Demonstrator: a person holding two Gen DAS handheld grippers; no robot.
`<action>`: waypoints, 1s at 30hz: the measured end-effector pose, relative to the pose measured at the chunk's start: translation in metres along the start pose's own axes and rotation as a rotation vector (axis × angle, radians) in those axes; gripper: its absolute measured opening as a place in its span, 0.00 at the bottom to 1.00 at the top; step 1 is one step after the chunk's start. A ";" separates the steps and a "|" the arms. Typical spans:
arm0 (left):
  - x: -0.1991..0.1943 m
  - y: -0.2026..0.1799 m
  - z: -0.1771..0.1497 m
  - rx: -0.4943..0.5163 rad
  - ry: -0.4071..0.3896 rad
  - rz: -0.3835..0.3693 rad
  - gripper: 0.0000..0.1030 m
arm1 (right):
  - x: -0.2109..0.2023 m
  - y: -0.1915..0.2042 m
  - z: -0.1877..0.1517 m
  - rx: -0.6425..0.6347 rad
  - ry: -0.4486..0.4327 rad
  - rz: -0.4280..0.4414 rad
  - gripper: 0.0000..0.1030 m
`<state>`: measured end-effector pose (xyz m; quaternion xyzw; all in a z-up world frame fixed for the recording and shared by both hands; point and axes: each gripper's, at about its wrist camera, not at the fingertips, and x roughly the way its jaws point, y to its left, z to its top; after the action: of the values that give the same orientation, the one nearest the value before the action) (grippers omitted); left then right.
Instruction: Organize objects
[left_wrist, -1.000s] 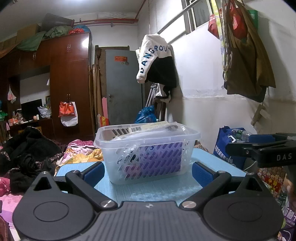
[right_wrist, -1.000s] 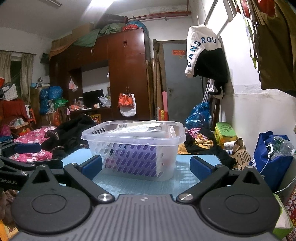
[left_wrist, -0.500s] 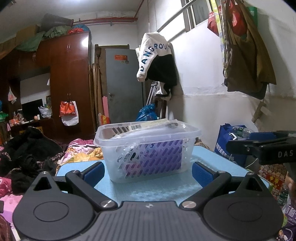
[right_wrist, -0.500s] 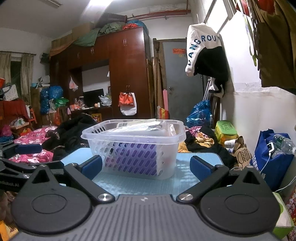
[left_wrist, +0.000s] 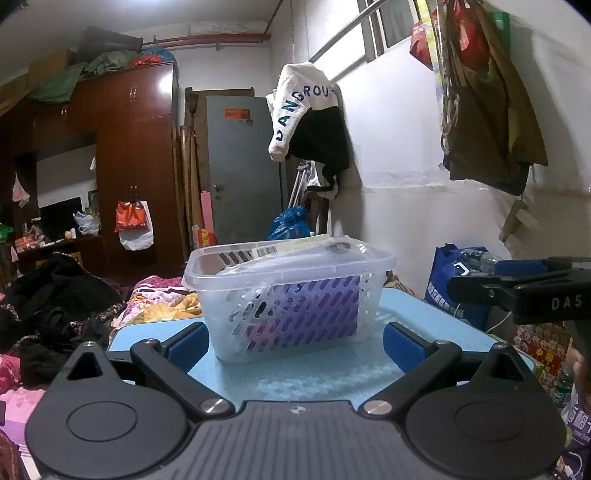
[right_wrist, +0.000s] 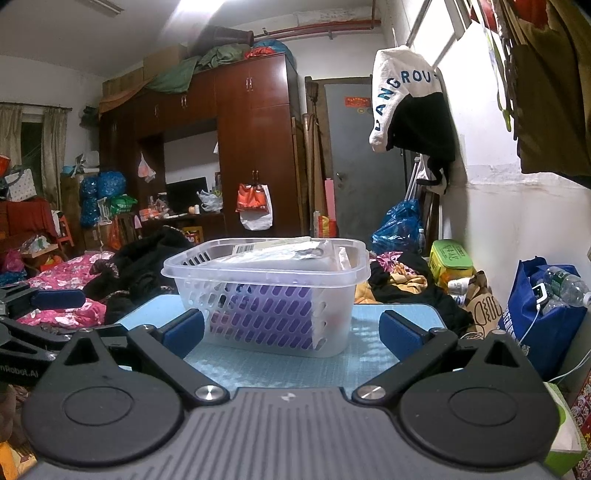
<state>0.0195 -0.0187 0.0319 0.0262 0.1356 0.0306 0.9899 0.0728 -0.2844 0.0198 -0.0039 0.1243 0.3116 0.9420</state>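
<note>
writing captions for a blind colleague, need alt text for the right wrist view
A clear perforated plastic basket holding a purple item and flat packets sits on a light blue table, beyond the open, empty right gripper. Behind is a cluttered bedroom.

"DANGROU" on hanging garment

- In the left wrist view the basket sits slightly higher and a touch larger than a second ago.
- In the right wrist view the basket has drifted slightly left and lower.
- The right gripper shows a little lower at that view's right edge.
</note>
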 end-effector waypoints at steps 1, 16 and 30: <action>0.000 0.000 0.000 0.001 0.000 -0.003 0.98 | 0.000 0.000 0.000 -0.001 0.000 0.000 1.00; 0.001 -0.002 0.000 0.003 0.010 -0.010 0.98 | -0.001 0.001 -0.001 -0.005 0.004 -0.001 1.00; 0.002 -0.001 -0.001 0.004 0.015 -0.011 0.98 | 0.000 0.003 -0.002 -0.009 0.012 -0.002 1.00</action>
<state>0.0210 -0.0200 0.0306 0.0274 0.1431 0.0253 0.9890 0.0707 -0.2827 0.0186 -0.0101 0.1287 0.3110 0.9416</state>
